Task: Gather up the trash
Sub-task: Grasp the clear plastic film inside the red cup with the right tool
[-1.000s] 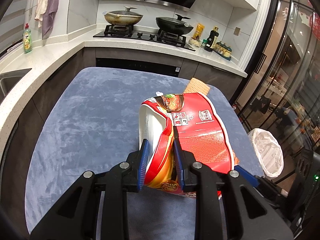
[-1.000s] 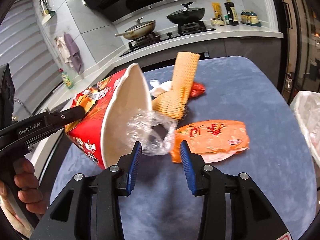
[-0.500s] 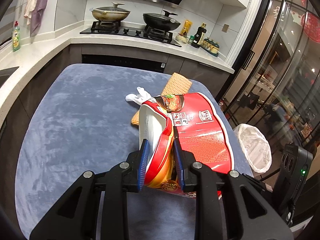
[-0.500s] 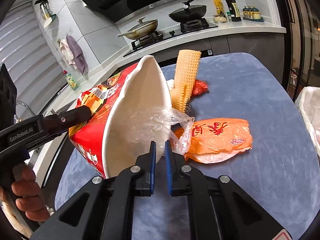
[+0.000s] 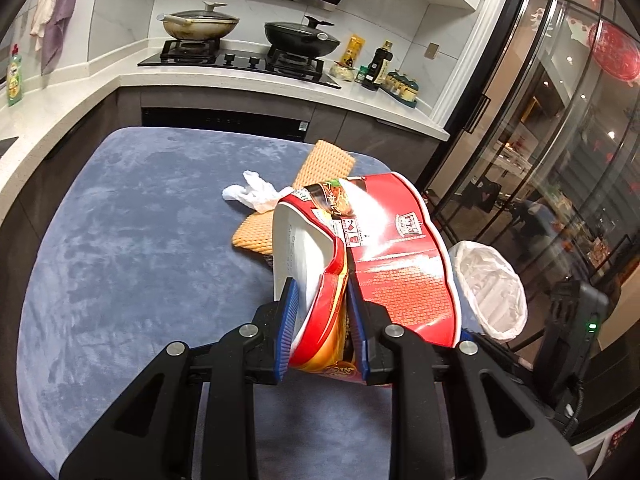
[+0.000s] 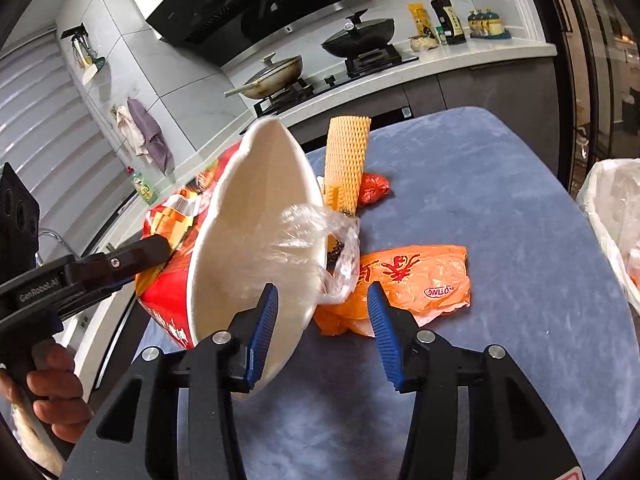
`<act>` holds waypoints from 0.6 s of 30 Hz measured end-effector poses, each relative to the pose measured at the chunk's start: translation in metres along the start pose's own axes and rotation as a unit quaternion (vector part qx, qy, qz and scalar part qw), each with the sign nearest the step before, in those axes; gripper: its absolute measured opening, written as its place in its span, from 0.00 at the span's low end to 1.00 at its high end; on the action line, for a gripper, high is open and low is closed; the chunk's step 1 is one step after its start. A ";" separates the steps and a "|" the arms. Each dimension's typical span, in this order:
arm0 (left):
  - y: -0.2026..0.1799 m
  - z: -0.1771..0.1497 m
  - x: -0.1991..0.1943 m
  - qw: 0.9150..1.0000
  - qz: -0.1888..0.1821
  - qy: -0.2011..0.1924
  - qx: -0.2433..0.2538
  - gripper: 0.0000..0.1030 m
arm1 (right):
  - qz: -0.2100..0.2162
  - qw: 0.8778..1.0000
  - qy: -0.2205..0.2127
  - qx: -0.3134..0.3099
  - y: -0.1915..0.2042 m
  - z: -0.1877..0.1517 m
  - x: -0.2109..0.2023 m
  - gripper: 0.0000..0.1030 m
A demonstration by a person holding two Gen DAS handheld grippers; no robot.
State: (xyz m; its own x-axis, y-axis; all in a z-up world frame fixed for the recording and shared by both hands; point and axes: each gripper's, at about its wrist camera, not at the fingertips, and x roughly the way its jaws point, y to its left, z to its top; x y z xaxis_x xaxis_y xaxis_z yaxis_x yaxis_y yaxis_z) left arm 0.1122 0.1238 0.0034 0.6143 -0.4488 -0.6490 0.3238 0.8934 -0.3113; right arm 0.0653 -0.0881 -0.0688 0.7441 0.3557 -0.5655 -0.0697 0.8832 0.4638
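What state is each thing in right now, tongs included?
Left tongs: shut on the noodle bowl's wall.
Right tongs: open, holding nothing.
Noodle bowl: tipped sideways, lifted.
Clear plastic wrap: half in the bowl's mouth.
Orange bag: flat on the table.
Bin liner: open.

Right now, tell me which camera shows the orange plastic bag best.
The right wrist view: the orange plastic bag lies in full sight on the blue tablecloth. In the left wrist view the noodle bowl hides it entirely.
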 end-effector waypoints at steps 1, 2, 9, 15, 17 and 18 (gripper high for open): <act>-0.001 0.000 0.000 1.000 -0.001 0.000 0.001 0.24 | 0.003 1.000 0.002 0.003 -0.003 0.000 0.000 0.36; -0.001 0.000 0.000 1.000 -0.001 -0.001 0.002 0.24 | 0.004 1.000 0.004 0.003 -0.005 0.000 0.001 0.32; -0.002 0.000 0.007 1.000 -0.003 0.005 0.005 0.23 | -0.006 1.000 0.009 -0.005 -0.013 0.003 0.002 0.34; 0.005 0.000 0.013 1.000 -0.020 0.020 -0.005 0.23 | 0.005 1.000 0.007 -0.006 -0.015 0.001 0.005 0.50; 0.008 0.000 0.014 0.999 -0.030 0.024 -0.008 0.23 | 0.022 1.000 0.006 -0.003 -0.016 0.001 0.007 0.50; 0.009 0.000 0.015 0.999 -0.037 0.026 -0.007 0.23 | 0.031 1.000 0.004 -0.003 -0.016 0.001 0.008 0.50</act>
State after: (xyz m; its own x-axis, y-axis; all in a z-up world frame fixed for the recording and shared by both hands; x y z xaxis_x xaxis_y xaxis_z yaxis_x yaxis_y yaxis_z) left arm 0.1244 0.1251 -0.0087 0.5504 -0.5117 -0.6597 0.3554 0.8586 -0.3694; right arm 0.0729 -0.0999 -0.0799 0.7326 0.4121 -0.5417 -0.1197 0.8614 0.4936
